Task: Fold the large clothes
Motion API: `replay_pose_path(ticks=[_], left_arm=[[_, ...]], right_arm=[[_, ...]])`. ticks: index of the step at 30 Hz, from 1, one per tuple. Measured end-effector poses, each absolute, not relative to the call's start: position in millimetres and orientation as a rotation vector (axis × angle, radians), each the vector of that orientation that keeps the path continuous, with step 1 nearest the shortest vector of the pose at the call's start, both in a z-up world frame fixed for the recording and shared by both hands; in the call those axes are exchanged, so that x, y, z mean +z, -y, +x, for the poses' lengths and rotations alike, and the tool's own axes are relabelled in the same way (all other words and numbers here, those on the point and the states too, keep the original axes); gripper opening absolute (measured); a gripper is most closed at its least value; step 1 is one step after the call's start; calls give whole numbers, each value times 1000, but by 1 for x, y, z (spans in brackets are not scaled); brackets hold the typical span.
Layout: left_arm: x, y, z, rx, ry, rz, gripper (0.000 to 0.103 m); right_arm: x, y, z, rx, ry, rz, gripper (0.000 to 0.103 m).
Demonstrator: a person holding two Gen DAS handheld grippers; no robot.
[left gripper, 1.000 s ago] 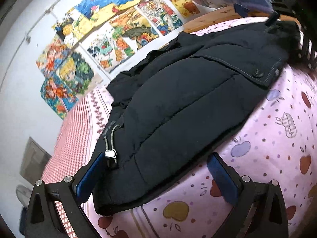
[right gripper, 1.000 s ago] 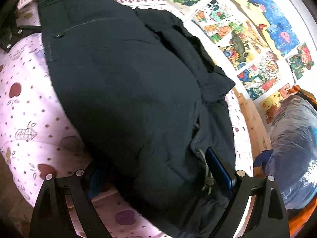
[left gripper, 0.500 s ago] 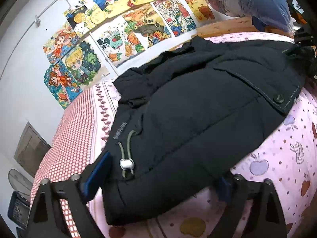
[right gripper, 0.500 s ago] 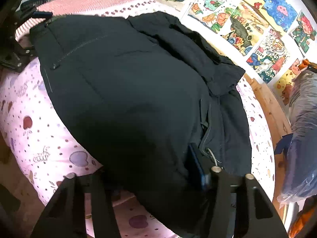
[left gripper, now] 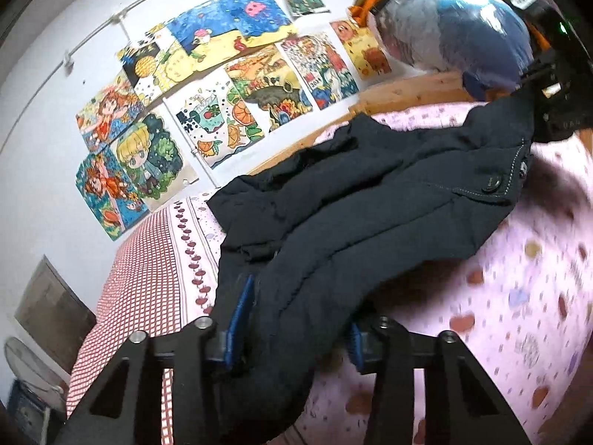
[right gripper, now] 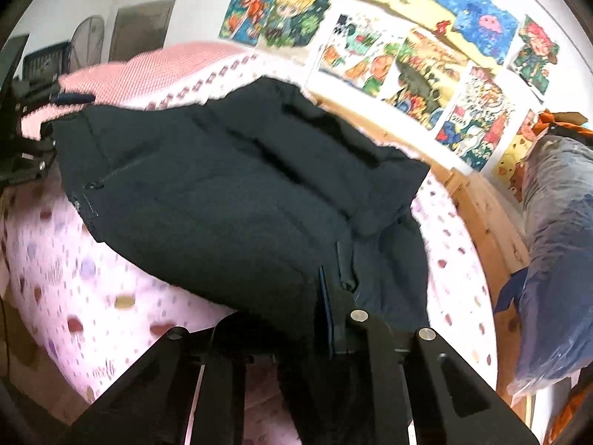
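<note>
A large dark navy padded jacket [left gripper: 370, 193] lies spread on a pink fruit-print bed sheet [left gripper: 519, 296]. In the left wrist view, the left gripper [left gripper: 296, 333] has one corner of the jacket's hem bunched between its blue pads; its jaws are closing on the cloth, which hangs lifted off the sheet. In the right wrist view, the jacket [right gripper: 207, 204] runs away from the right gripper [right gripper: 274, 330], whose jaws are closing and pinch the other hem corner beside the zip. Each gripper also shows at the far end of the other's view, the right gripper [left gripper: 556, 85] and the left gripper [right gripper: 22, 148].
Bright drawings [left gripper: 229, 92] cover the white wall behind the bed. A plastic-wrapped blue bundle [left gripper: 463, 29] sits on the wooden bed frame [left gripper: 407, 89] at one end. A red-checked cover [left gripper: 148, 278] lies at the other end, with a fan [left gripper: 26, 367] beyond it.
Both grippers went from wide open around the hem to closed on it. Both have risen, lifting the near edge of the jacket off the sheet.
</note>
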State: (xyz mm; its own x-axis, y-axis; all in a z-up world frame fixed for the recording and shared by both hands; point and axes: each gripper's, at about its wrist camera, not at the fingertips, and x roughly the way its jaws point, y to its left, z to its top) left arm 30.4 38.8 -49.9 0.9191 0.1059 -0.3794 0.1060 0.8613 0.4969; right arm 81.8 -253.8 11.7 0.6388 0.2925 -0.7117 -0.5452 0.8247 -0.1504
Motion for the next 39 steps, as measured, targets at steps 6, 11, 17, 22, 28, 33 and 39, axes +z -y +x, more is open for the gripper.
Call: replay_pose_path(ticks=[6,11,17,22,28,33,39], left_arm=[[-22,-50,53,-1,-425,421,39],[-7,-50,62,1,-383,409,25],[3,-51,58,-23,-349,371,9],[16,-51,44,-31,-294,368,8],[41,-51,24,-36,-219,331,7],[65,-50,10,-34,-156,306,7],[94,-44,-12,-36,-45,312,7]], right_arm=[[30,255,108,461,-715,-297,16],[37,253,122,443,-698,-256,16],[43,252,114,446,-637,-246,9],[54,258,105,436,-584,-234,8],[81,268,93,437,-528,-191,8],[107,275,83,436,-472,-147,8],[139,284,71,412,-382,-116,8]])
